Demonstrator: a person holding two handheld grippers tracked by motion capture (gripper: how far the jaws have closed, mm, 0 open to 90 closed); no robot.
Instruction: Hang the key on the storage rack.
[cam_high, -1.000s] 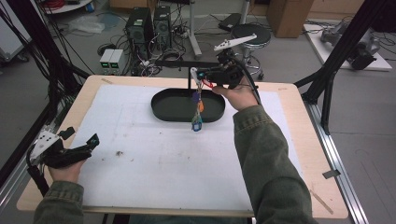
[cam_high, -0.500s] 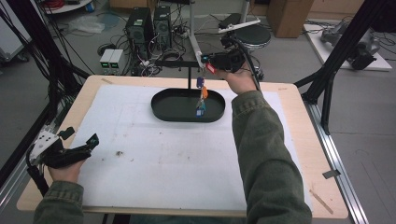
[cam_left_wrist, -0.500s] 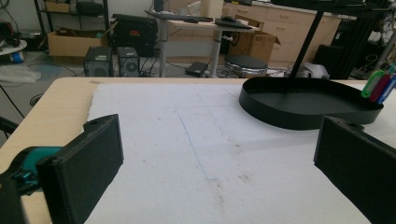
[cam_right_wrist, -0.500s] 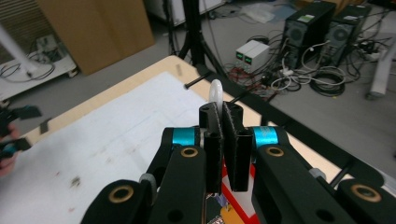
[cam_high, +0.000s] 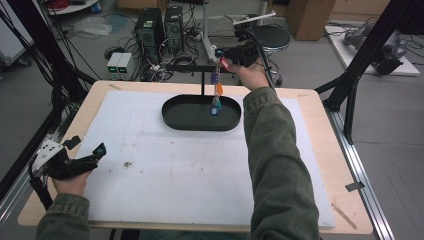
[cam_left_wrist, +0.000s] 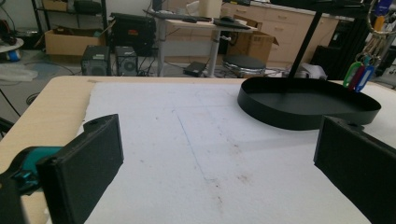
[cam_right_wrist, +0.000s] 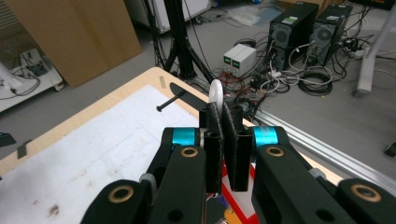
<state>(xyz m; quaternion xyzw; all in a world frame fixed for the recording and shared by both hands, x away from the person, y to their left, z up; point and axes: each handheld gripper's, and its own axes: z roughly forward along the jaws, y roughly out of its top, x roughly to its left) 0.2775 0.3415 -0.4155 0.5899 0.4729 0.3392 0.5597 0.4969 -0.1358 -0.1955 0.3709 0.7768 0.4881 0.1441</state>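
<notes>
While the left gripper (cam_high: 75, 155) is resting at the table's near left corner with its jaws standing wide apart and nothing between them, the right gripper (cam_high: 231, 59) is doing the work far across the mat. Its jaws are pressing together on a white ring (cam_right_wrist: 215, 92), seemingly the top of the key bunch (cam_high: 216, 95), which is hanging straight down beside the stand's bar (cam_high: 192, 67), over the black tray (cam_high: 172, 116).
</notes>
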